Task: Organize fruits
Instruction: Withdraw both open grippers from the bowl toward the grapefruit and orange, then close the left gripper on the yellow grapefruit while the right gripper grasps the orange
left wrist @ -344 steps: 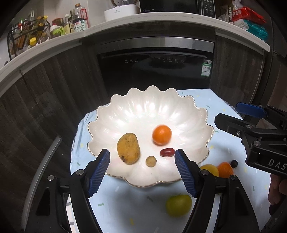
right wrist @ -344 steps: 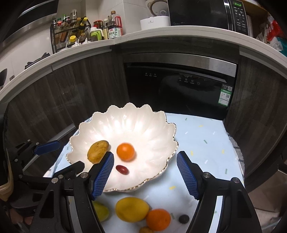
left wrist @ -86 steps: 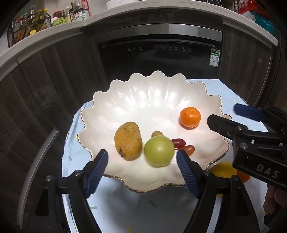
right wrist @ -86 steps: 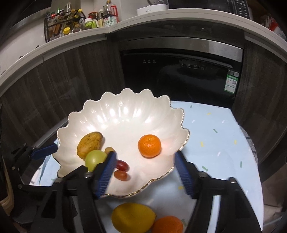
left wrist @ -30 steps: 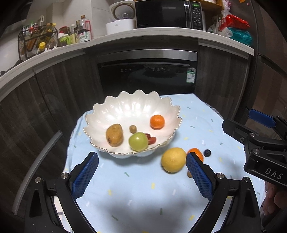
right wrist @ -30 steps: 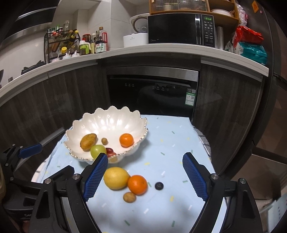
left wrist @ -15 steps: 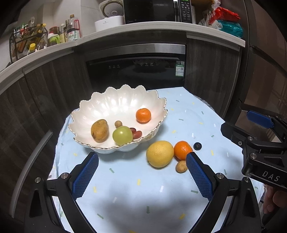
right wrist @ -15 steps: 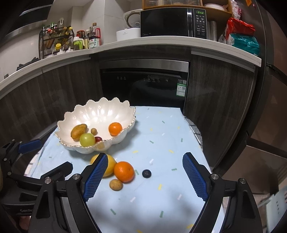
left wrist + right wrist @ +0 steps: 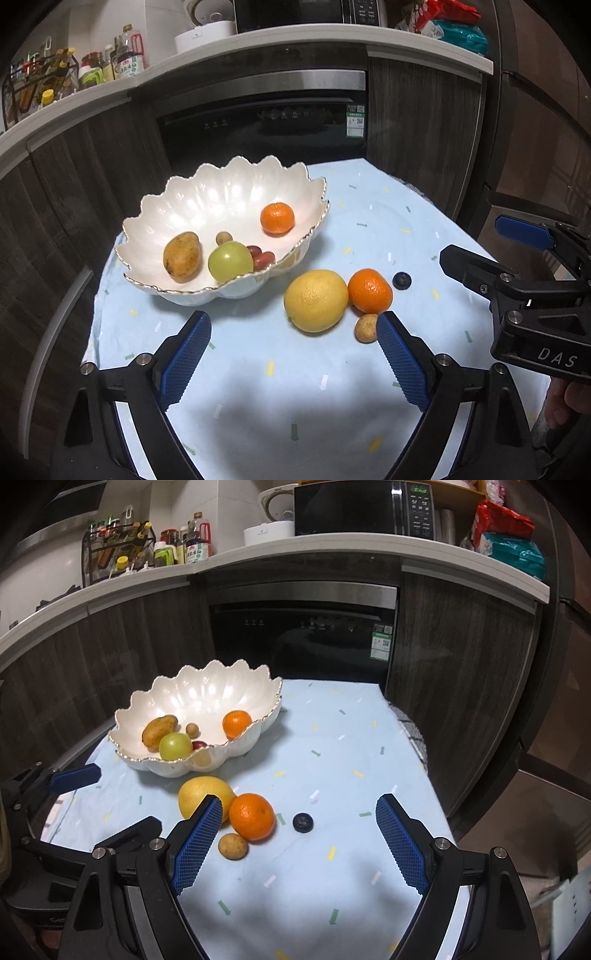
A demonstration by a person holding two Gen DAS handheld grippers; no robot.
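A white scalloped bowl (image 9: 177, 192) (image 9: 207, 686) holds a brown mango (image 9: 182, 254), a green apple (image 9: 230, 260), a small tangerine (image 9: 277, 218), red grapes (image 9: 260, 257) and a small brown fruit (image 9: 224, 237). On the cloth to its right lie a big yellow citrus (image 9: 316, 300) (image 9: 201, 794), an orange (image 9: 369, 290) (image 9: 252, 816), a small tan fruit (image 9: 365, 328) (image 9: 232, 846) and a dark blueberry (image 9: 402, 280) (image 9: 303, 822). My left gripper (image 9: 291, 339) hovers just short of the yellow citrus, jaws closing with nothing between them. My right gripper (image 9: 299, 830) is open above the orange and blueberry.
The pale blue cloth (image 9: 295, 387) covers a small table in front of a black built-in oven (image 9: 266, 125). Dark wood cabinets curve around it under a white counter (image 9: 332, 546) with bottles and a microwave. The table's right edge drops off.
Both grippers have sunk toward the table and shifted right, so the loose fruit sits nearer the fingers. The left jaws have narrowed a little.
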